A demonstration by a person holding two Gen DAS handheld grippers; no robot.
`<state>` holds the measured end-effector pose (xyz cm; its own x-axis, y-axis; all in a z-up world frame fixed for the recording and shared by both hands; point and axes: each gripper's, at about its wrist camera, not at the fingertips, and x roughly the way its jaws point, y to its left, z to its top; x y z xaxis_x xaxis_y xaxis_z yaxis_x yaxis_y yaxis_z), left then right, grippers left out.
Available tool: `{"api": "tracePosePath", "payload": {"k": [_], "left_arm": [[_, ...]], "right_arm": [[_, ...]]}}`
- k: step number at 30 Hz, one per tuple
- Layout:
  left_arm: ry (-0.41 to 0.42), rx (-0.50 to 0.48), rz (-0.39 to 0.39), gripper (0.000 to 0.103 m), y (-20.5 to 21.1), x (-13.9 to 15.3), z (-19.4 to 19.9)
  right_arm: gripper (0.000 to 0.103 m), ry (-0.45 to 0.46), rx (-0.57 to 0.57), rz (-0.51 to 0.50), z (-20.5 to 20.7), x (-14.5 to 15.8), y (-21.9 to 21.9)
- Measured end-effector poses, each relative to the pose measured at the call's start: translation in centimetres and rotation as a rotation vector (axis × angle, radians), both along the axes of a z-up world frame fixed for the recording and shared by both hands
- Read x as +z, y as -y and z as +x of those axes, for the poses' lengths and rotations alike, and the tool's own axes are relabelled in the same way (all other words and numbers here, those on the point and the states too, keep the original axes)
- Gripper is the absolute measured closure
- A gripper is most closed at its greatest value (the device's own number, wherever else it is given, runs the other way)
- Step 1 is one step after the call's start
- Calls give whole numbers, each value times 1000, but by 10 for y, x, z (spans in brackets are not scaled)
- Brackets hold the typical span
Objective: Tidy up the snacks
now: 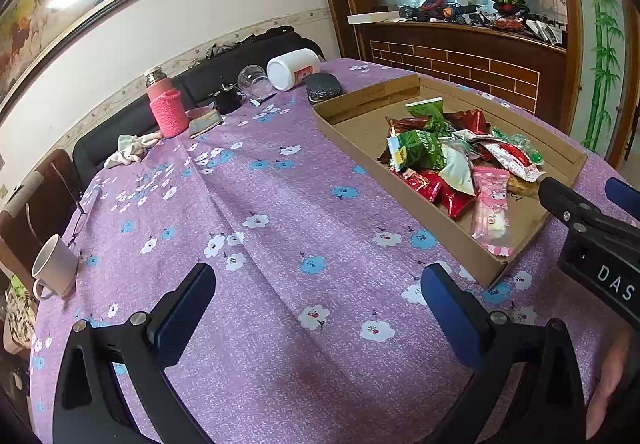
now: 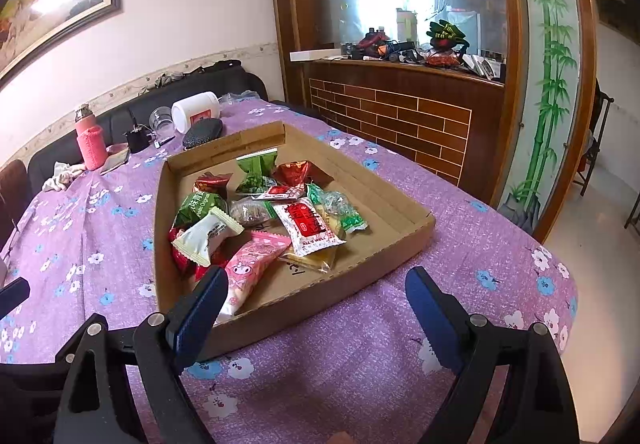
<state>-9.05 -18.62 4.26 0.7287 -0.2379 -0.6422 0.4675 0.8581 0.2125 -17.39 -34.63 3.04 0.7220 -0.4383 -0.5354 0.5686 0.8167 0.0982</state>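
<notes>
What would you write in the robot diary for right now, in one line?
left gripper: open, empty, over tablecloth | right gripper: open, empty, near box edge | snacks: piled in cardboard box | stage: nothing grabbed yet

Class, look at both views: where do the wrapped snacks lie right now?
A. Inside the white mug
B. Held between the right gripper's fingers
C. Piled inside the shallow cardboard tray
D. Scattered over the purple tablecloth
C: the snacks lie heaped inside the cardboard tray, while the right gripper and left gripper are open and hold nothing.
</notes>
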Motion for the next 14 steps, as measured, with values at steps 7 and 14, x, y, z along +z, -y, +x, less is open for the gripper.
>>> {"api": "tracePosePath", "payload": {"k": [7, 14], "left_arm": [[14, 12, 4, 1, 0, 1, -1], [-1, 26, -2, 1, -2, 0, 0]], "right_arm": [[11, 1, 3, 6, 0, -1, 0], [11, 0, 1, 7, 0, -1, 1]]}}
